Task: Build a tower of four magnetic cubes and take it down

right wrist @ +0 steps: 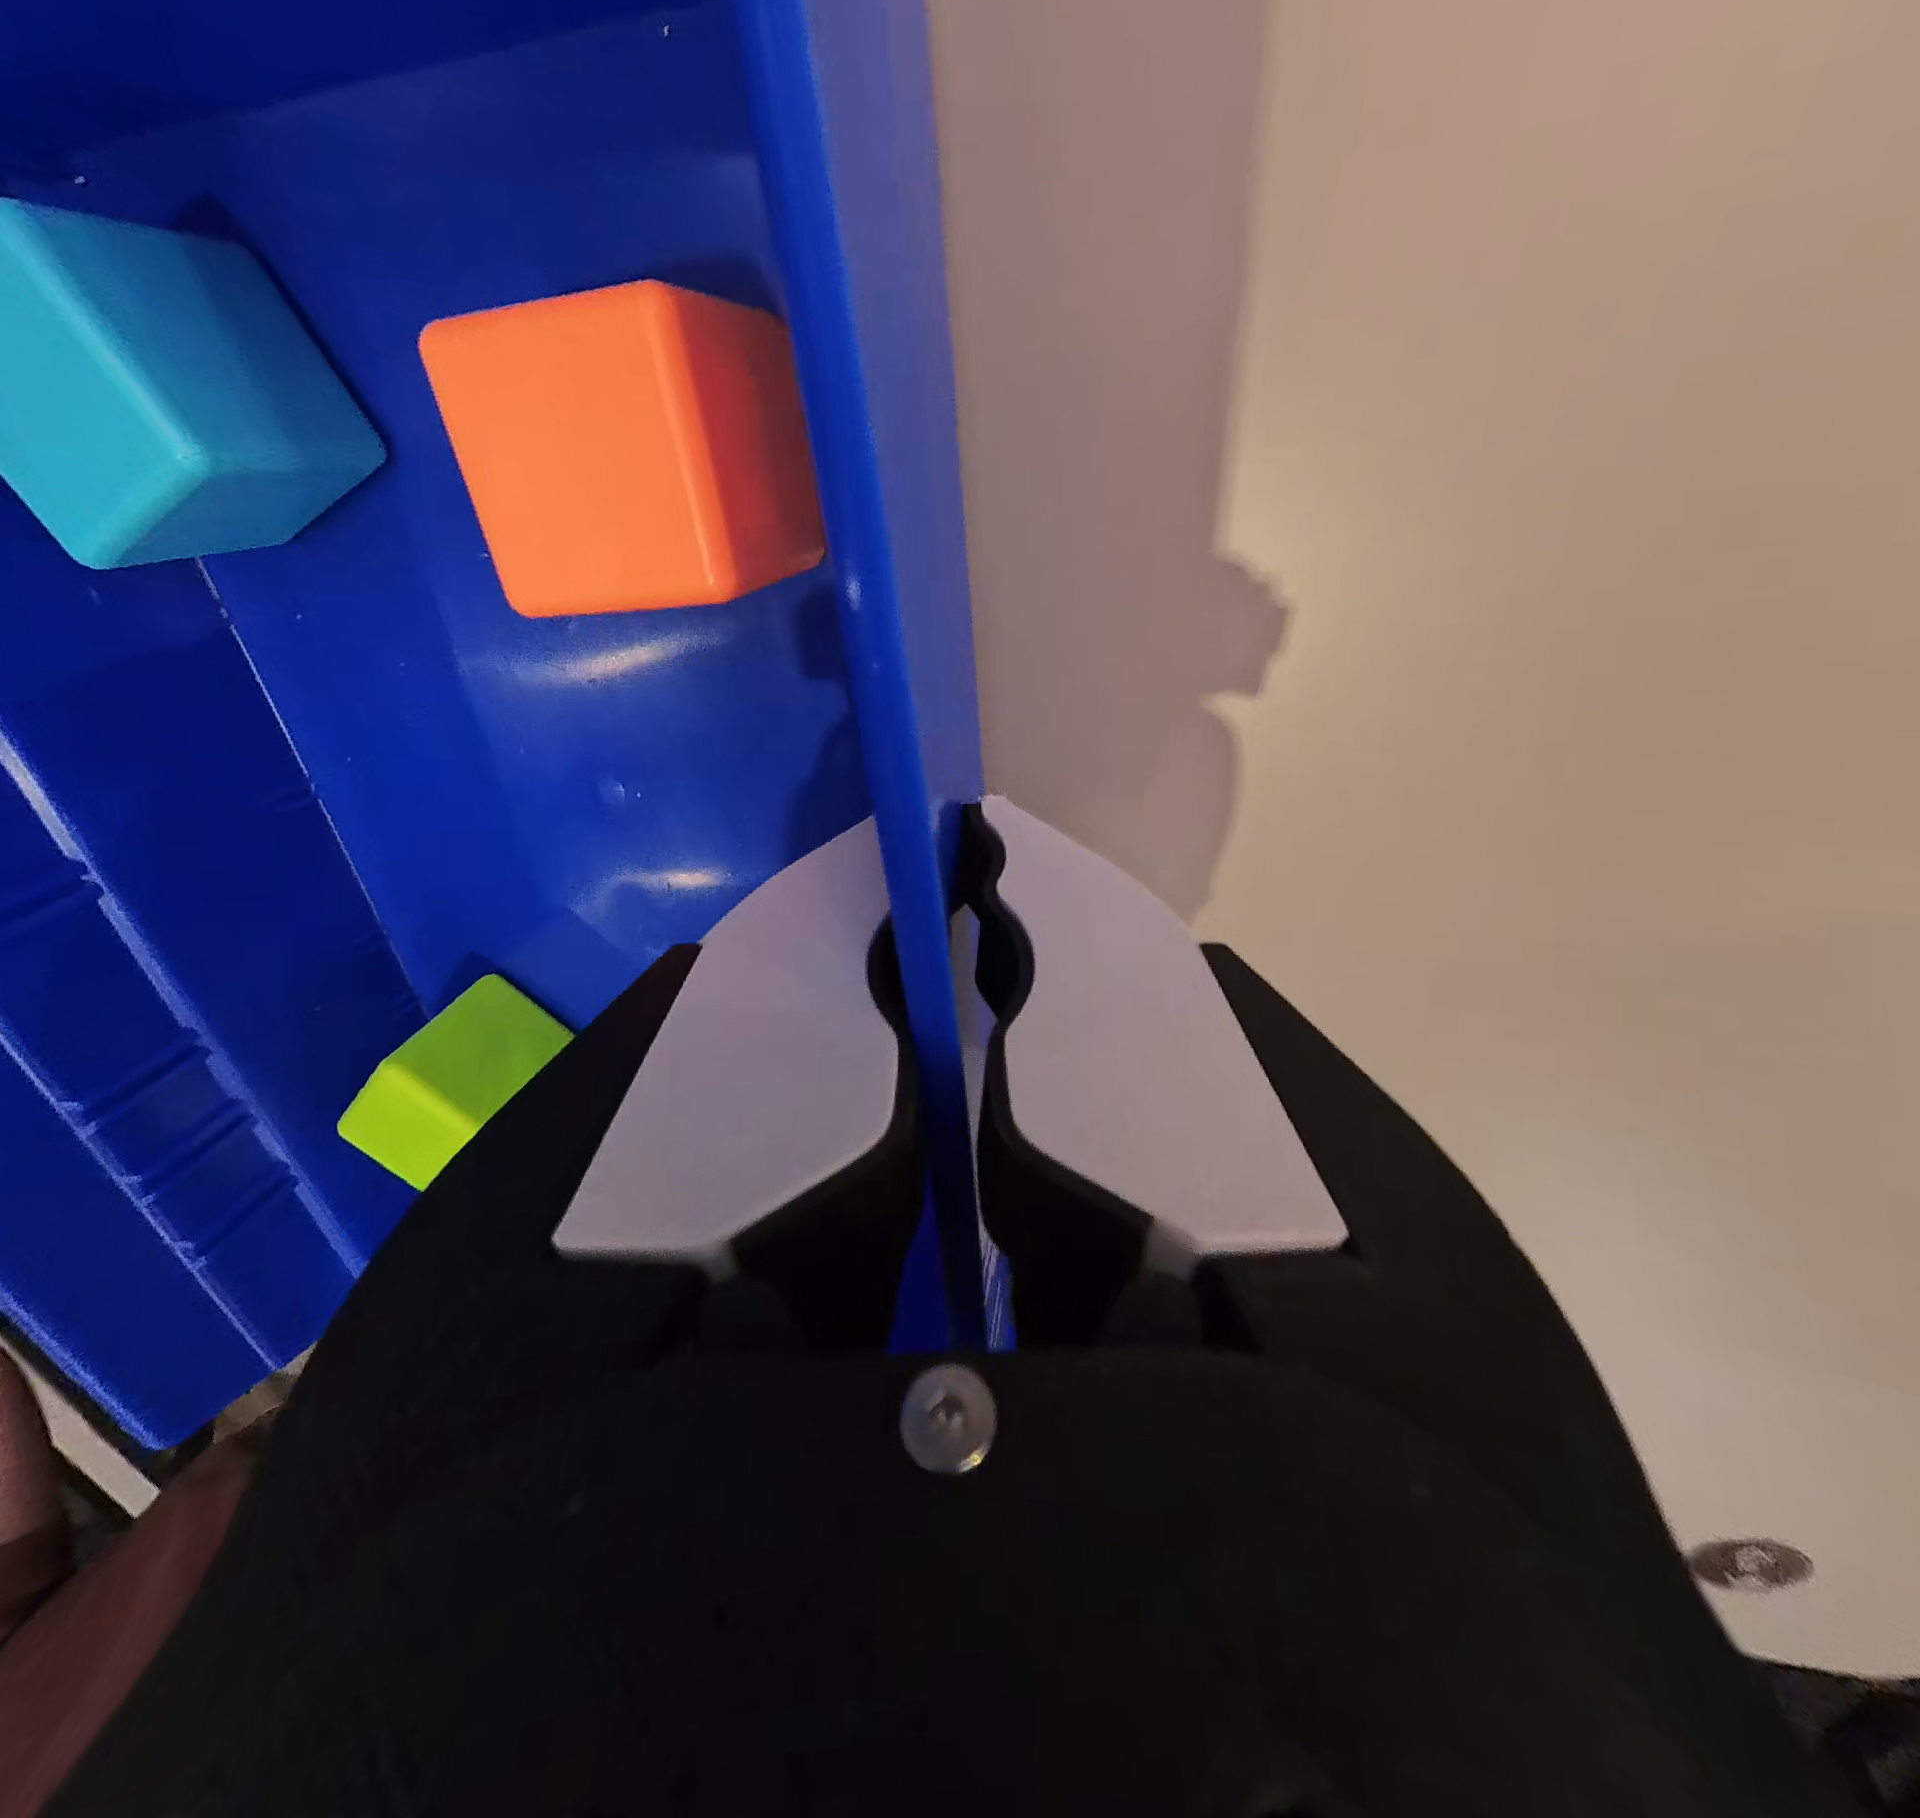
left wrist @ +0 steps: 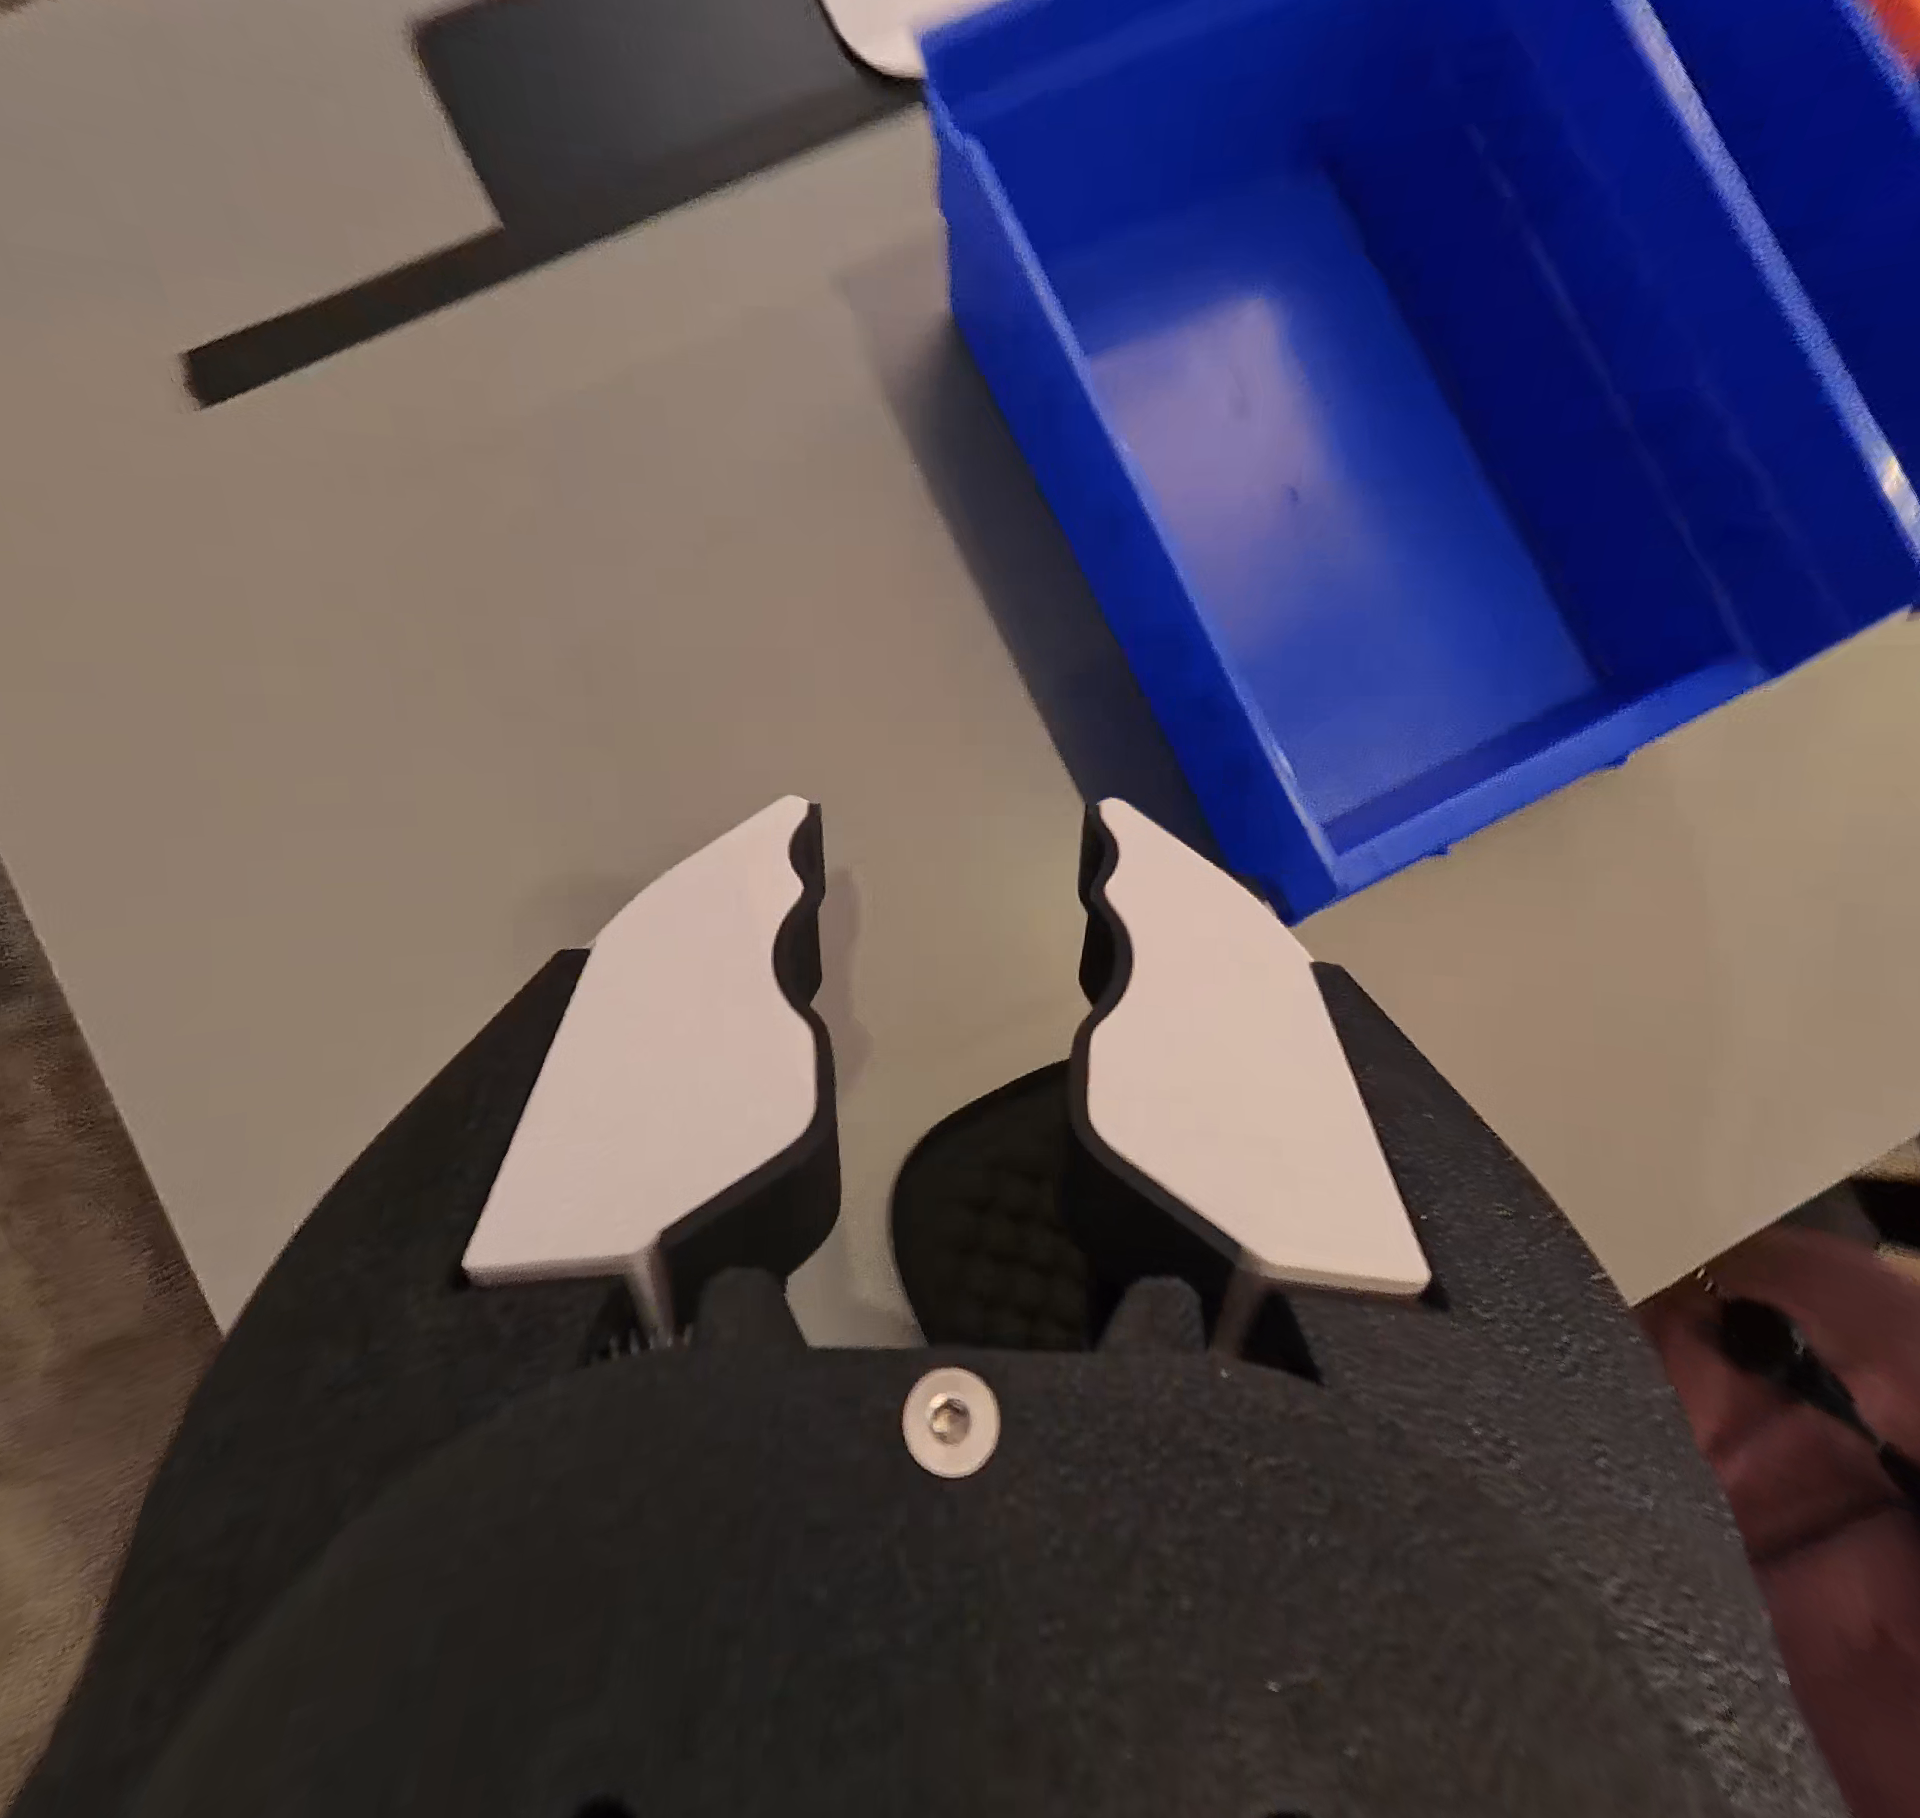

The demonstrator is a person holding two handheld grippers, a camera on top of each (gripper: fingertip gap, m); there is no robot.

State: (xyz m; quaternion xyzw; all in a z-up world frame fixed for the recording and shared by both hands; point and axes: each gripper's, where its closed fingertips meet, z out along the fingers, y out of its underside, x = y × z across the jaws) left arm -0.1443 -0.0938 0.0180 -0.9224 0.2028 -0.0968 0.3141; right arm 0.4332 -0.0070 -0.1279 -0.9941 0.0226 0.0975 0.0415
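In the right wrist view my right gripper (right wrist: 935, 833) is shut on the right wall of a blue bin (right wrist: 831, 418); the thin wall runs between its two fingers. Inside that bin lie an orange cube (right wrist: 613, 449), a teal cube (right wrist: 156, 386) and a lime green cube (right wrist: 457, 1072), the green one partly hidden behind my left finger. In the left wrist view my left gripper (left wrist: 951, 833) is open and empty above the grey table (left wrist: 520, 677), just left of an empty blue bin (left wrist: 1351, 521). An orange patch (left wrist: 1891, 12) blurs at the top right.
A second blue compartment (left wrist: 1766, 158) adjoins the empty bin on its right. A dark L-shaped cutout (left wrist: 582, 137) marks the grey table at the back left. A white surface (right wrist: 1558, 521) lies right of the held bin. The table's edge runs along the left and front.
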